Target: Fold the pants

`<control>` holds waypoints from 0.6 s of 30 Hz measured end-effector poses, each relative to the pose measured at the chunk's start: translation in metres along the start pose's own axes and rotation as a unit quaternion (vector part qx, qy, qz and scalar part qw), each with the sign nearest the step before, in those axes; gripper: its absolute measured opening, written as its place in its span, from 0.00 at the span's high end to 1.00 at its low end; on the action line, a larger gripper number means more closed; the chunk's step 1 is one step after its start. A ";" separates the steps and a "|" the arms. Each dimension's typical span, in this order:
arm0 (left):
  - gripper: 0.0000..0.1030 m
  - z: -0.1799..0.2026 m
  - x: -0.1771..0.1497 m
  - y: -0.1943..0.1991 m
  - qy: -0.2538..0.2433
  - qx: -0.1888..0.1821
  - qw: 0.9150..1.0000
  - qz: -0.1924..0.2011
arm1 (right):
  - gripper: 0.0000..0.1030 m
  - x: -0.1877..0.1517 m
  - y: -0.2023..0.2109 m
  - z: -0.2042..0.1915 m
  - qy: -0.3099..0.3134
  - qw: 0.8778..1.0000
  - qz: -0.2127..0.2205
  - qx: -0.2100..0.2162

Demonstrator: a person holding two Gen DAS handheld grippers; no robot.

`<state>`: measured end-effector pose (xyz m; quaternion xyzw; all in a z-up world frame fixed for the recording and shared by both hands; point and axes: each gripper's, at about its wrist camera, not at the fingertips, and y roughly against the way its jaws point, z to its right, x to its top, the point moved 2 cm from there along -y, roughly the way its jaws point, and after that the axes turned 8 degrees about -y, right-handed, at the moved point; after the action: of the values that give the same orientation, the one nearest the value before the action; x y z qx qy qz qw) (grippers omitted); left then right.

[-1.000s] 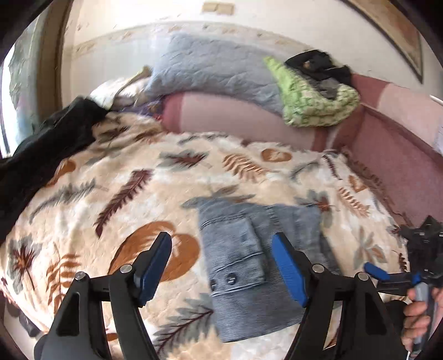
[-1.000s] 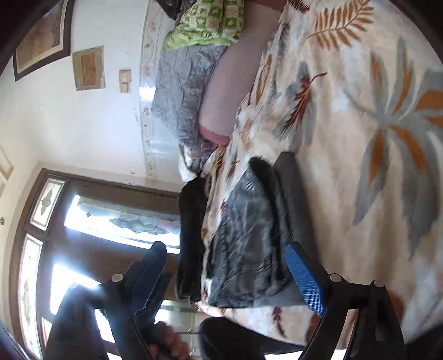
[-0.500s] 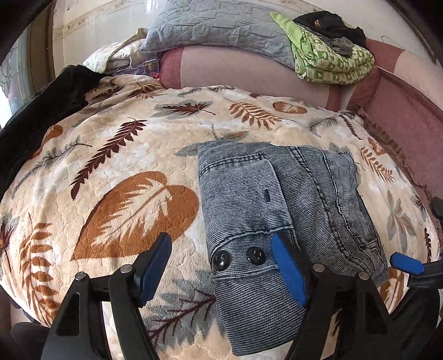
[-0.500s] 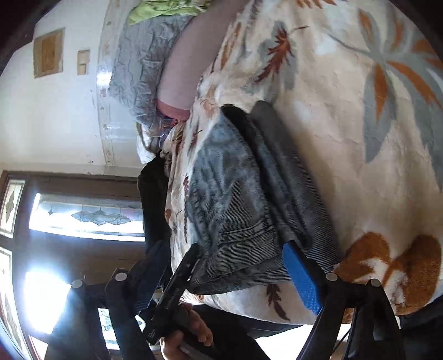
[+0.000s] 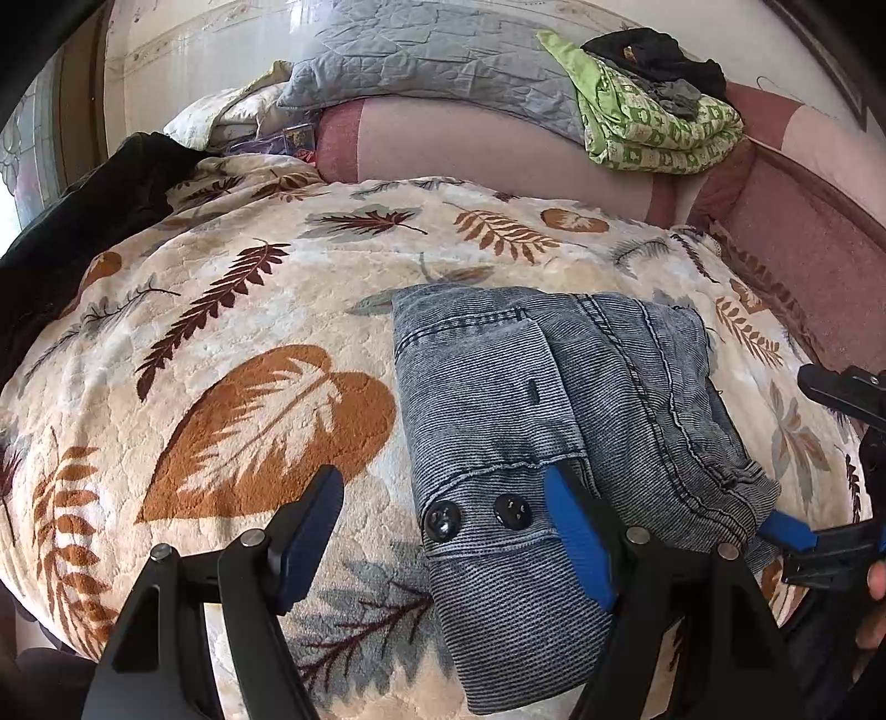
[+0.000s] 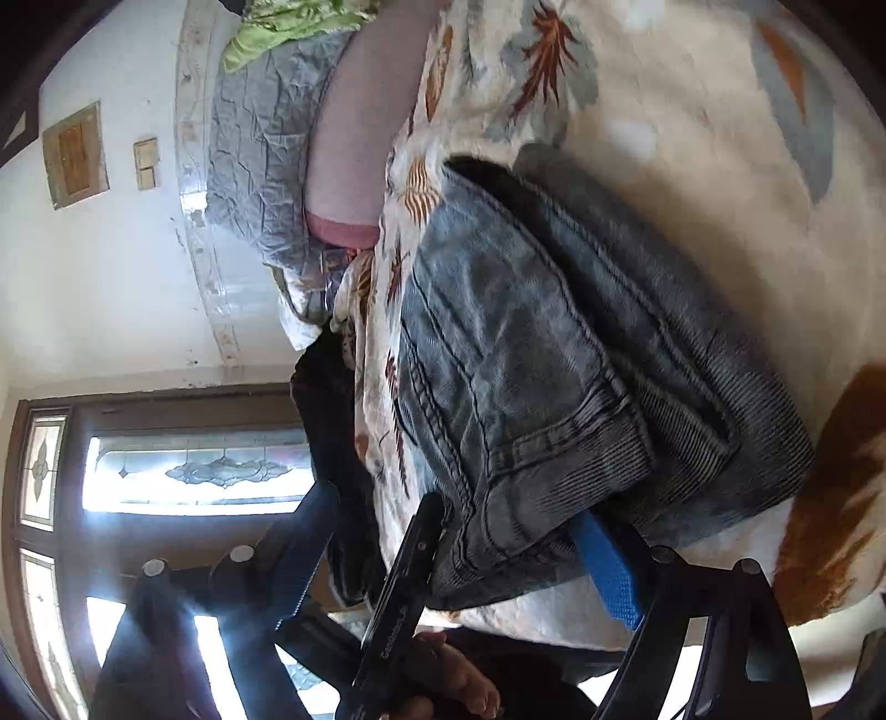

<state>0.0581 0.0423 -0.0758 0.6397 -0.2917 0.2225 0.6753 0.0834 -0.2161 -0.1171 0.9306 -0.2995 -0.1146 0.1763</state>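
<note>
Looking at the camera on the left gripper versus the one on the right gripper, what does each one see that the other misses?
Only the left wrist view shows the two black buttons on the jeans, the big brown leaf print on the blanket, and dark clothes piled on the green quilt.

Only the right wrist view shows the stained-glass door window and the small wall frames.

Both show the folded grey jeans lying on the leaf-print blanket, the grey pillow, and both grippers open, left gripper and right gripper.
</note>
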 end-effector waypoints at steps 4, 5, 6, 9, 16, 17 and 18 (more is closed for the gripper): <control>0.26 0.001 0.000 0.000 -0.002 0.007 1.000 0.001 | 0.66 0.017 -0.005 0.011 0.018 0.998 0.015 -0.059; 0.26 0.001 0.000 0.000 -0.002 0.008 1.000 0.000 | 0.73 0.016 -0.008 0.013 0.031 0.996 0.011 -0.077; 0.26 0.000 0.000 0.000 -0.002 0.008 1.000 0.000 | 0.86 0.014 -0.009 0.012 0.049 0.995 0.010 -0.088; 0.26 0.002 0.000 -0.001 -0.003 0.009 1.000 -0.002 | 0.91 0.003 0.008 -0.010 0.121 0.986 0.039 -0.109; 0.26 0.008 0.001 -0.002 -0.013 0.013 1.000 -0.006 | 0.91 -0.013 0.000 -0.008 0.233 0.946 0.052 -0.219; 0.26 0.009 0.002 0.000 -0.016 0.013 1.000 -0.007 | 0.90 -0.010 -0.005 0.004 0.219 0.951 0.043 -0.216; 0.26 0.008 0.004 0.004 -0.019 0.013 1.000 -0.003 | 0.91 -0.010 -0.001 0.006 0.218 0.953 0.052 -0.204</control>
<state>0.0576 0.0345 -0.0700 0.6535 -0.2996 0.2119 0.6620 0.0738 -0.2111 -0.1216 0.8602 -0.2722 0.0416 0.4292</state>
